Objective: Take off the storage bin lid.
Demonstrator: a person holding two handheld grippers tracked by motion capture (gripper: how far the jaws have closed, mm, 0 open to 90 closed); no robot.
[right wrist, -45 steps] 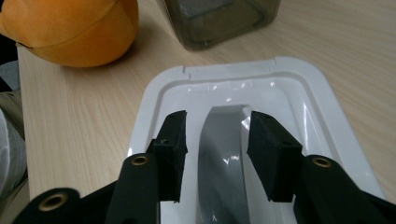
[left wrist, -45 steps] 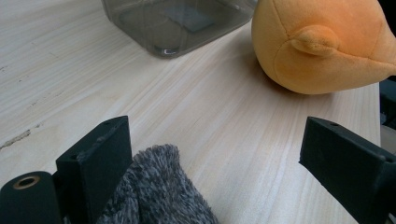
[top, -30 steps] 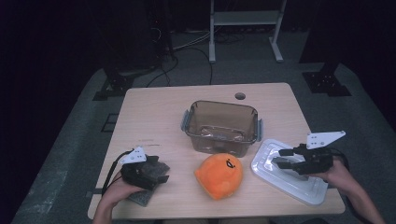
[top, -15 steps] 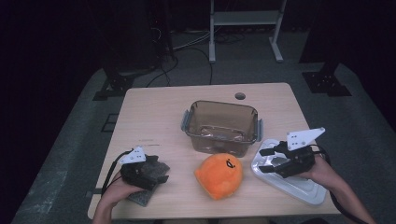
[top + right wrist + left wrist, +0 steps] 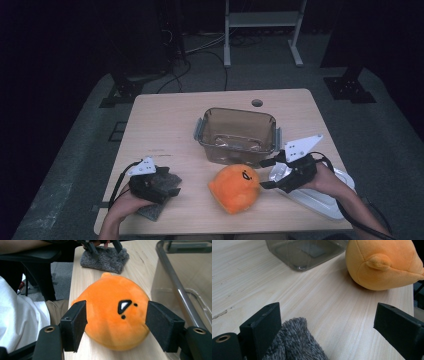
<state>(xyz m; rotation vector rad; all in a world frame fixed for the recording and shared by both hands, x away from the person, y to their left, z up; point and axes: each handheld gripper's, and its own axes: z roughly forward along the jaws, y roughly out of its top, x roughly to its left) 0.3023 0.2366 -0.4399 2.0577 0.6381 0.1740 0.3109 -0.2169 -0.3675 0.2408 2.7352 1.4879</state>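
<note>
Orange plush toy (image 5: 234, 188): a round soft toy with a small black face mark, sitting on the wooden table (image 5: 165, 125) in the lower middle of the high view, just below the clear container.

Right gripper (image 5: 266, 175): at the lower right of the high view, its tips right at the toy's right side. In the right gripper view the toy (image 5: 113, 320) sits between the two black jaws, which stand spread on either side of it; they have just been opening, and I see a sliver of gap on each side, though the nearer pad may be brushing the fabric.

Left gripper (image 5: 172, 182): at the lower left of the high view, resting over a grey fuzzy cloth (image 5: 159, 192). In the left gripper view the jaws stand wide apart, the cloth (image 5: 294, 342) lying by the left jaw and the toy (image 5: 382, 265) at the upper right.

Clear plastic container (image 5: 236, 134): lidless, with side latches, in the middle of the table, just above the toy.

White lid (image 5: 320, 192): flat on the table at the lower right, under the right hand.

Round hole (image 5: 257, 103): in the tabletop near its far edge, above the container.
</note>
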